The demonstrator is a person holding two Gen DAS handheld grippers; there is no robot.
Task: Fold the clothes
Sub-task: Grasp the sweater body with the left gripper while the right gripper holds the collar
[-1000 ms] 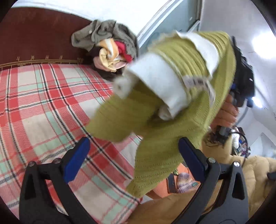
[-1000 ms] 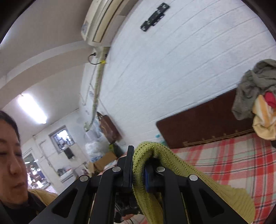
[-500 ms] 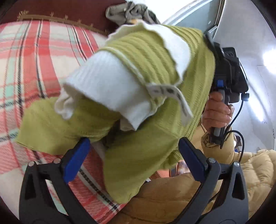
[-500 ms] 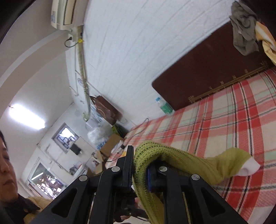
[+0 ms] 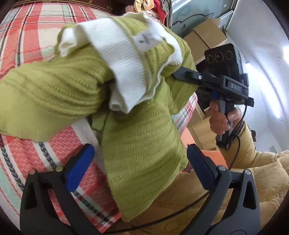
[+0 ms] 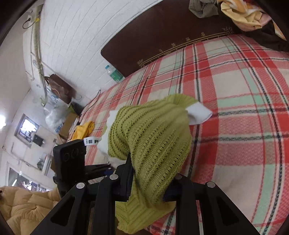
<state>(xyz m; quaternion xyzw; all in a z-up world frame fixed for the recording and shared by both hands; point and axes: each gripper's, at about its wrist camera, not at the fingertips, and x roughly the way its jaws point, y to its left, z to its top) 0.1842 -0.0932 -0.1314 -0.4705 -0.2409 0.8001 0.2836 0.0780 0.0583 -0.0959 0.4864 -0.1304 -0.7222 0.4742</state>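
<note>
Green sweater (image 6: 153, 141) with white trim hangs bunched over the plaid bed (image 6: 243, 112), draped between the jaws of my right tongs (image 6: 150, 186). Those jaws have just been opening, the knit still between them. My left tongs (image 5: 139, 162) gape wide with the sweater's hem hanging loose between their pads, gripping nothing. Beyond, piled clothes (image 6: 242, 14) sit at the headboard (image 6: 162, 36).

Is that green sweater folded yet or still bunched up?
Bunched up, not folded. The green sweater hangs in a crumpled heap from the right gripper above the plaid bed cover, one white cuff sticking out.
</note>
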